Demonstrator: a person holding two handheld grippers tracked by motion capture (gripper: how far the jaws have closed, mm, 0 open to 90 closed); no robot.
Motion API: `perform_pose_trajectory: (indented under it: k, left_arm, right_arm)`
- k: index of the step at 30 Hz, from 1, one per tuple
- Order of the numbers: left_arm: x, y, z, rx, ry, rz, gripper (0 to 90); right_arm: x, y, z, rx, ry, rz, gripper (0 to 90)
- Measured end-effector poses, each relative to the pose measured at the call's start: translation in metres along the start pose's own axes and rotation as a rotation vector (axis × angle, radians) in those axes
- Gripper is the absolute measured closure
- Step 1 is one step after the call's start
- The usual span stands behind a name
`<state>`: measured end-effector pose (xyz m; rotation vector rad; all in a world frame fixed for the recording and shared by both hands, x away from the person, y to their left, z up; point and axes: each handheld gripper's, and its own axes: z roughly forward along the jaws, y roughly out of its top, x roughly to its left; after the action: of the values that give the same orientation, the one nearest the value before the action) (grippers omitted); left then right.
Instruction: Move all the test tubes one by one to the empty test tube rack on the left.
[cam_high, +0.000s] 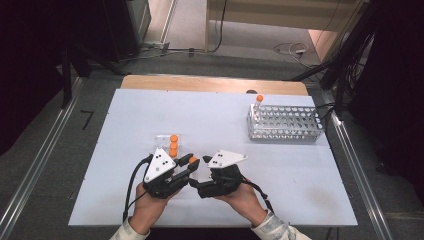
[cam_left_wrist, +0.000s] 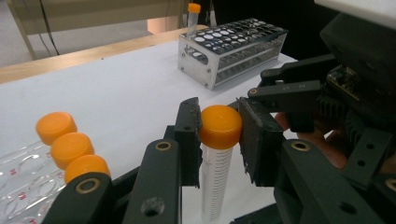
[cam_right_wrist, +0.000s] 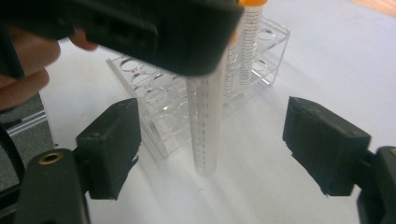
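1. Above a white table (cam_high: 280, 175), the left gripper (cam_left_wrist: 220, 135) clamps the orange cap of a clear graduated tube (cam_left_wrist: 215, 179), holding it upright.
2. The right gripper (cam_right_wrist: 210, 154) stands released, its jaws wide on either side of the tube's lower end, touching nothing.
3. A clear plastic rack (cam_high: 165, 141) with three more capped tubes sits just behind; a metal rack (cam_high: 285, 124) stands well apart.

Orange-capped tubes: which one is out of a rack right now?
The tube clamped at its cap by the left claw, hanging upright above the table; three others sit in the clear rack, one in the metal rack.
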<state>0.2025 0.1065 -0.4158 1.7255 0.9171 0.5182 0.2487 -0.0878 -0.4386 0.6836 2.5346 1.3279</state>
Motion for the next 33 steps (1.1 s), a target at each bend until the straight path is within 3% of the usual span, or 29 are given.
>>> perform_pose_trajectory:
  k: [5,15,20,26,33]
  left_arm:
    - [0.007,0.009,-0.013,-0.04,-0.001,-0.029,69.4]
    - [0.023,0.018,-0.033,-0.057,0.041,-0.06,69.4]
    - [0.029,0.018,-0.037,-0.054,0.067,-0.063,69.4]
    - [0.033,0.016,-0.04,-0.039,0.117,-0.038,69.4]
    - [0.035,0.009,-0.035,-0.023,0.141,-0.041,69.3]
  right_arm:
    - [0.0,-0.001,0.0,0.015,0.006,-0.006,15.9]
    - [-0.003,-0.003,-0.001,0.023,-0.001,-0.004,15.9]
    - [-0.005,-0.004,-0.002,0.027,-0.01,0.001,15.9]
    - [-0.006,-0.004,-0.003,0.028,-0.015,0.005,15.9]
    - [-0.006,-0.004,-0.002,0.027,-0.018,0.007,16.1]
